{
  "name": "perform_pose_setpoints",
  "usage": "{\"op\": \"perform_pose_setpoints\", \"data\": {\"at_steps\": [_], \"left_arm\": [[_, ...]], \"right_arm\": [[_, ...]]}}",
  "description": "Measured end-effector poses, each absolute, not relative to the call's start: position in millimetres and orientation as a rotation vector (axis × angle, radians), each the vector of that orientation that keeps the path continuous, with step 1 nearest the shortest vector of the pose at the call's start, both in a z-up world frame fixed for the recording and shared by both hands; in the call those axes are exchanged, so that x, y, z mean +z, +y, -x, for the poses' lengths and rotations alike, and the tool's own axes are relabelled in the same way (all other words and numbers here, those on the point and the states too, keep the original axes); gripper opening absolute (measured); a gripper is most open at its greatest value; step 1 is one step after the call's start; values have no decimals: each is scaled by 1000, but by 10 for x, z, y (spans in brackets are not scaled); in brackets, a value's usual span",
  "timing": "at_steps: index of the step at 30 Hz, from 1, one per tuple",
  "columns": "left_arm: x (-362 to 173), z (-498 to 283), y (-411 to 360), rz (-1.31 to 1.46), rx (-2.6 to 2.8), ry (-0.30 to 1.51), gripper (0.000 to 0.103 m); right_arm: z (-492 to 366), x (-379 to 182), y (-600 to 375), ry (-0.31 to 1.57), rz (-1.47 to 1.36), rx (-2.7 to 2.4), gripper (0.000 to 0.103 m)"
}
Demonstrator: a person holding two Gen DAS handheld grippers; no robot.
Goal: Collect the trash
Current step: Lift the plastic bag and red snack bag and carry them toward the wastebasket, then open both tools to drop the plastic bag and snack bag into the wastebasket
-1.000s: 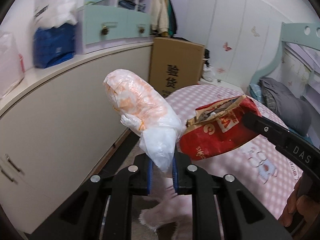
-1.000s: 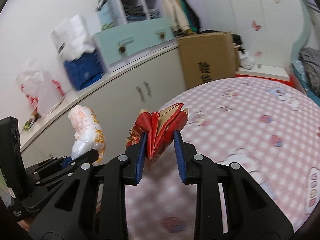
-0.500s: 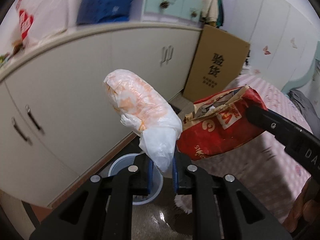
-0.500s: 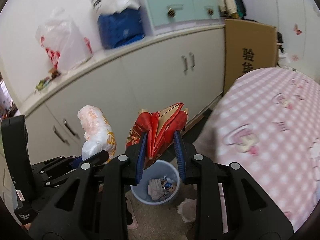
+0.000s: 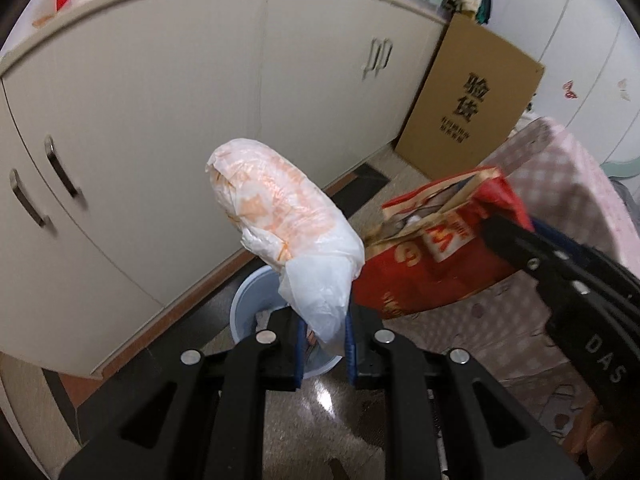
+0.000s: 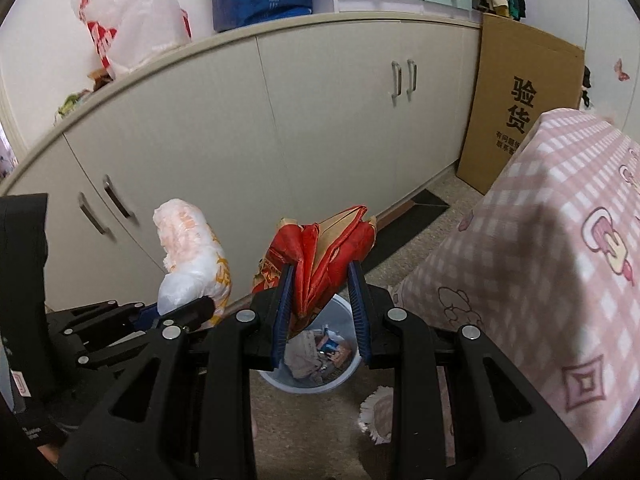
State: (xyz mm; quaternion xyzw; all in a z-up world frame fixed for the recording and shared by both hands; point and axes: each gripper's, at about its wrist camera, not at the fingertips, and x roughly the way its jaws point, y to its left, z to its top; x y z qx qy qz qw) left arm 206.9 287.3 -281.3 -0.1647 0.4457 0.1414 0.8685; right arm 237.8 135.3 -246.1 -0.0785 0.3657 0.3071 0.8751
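My left gripper (image 5: 323,344) is shut on a white and orange plastic bag (image 5: 280,220), held upright above a pale blue trash bin (image 5: 248,316) on the floor. My right gripper (image 6: 322,312) is shut on a crumpled red snack bag (image 6: 320,252), held over the same trash bin (image 6: 344,380), which holds paper scraps. The red snack bag (image 5: 432,252) shows to the right in the left wrist view. The plastic bag (image 6: 188,252) and the left gripper (image 6: 180,314) show at the left in the right wrist view.
Cream cabinets (image 6: 320,120) run along the wall behind the bin. A cardboard box (image 6: 520,108) leans at their right end. A bed with a pink checked cover (image 6: 540,240) stands on the right. A small fringed mat (image 6: 378,408) lies by the bin.
Both grippers have swung down and left from over the bed toward the floor. The trash bin has come into view beneath them. Both bags stay gripped.
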Motion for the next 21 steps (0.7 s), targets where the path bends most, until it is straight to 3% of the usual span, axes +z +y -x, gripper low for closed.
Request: {"op": "perform_pose_setpoints", "data": {"at_steps": [9, 11, 13, 21], "left_arm": [[-3142, -2319, 3010, 379, 311, 1027, 17], [-3152, -2373, 3034, 394, 317, 1026, 21], [-3165, -2434, 3071, 403, 333, 1033, 42], [-3243, -2435, 3105, 401, 356, 1047, 54]], "right_arm": [[-2498, -2656, 1420, 760, 187, 602, 27], [-2526, -2697, 1437, 769, 191, 602, 27], [-2553, -2730, 1445, 775, 193, 598, 27], [-2590, -2802, 1467, 792, 192, 600, 27]]}}
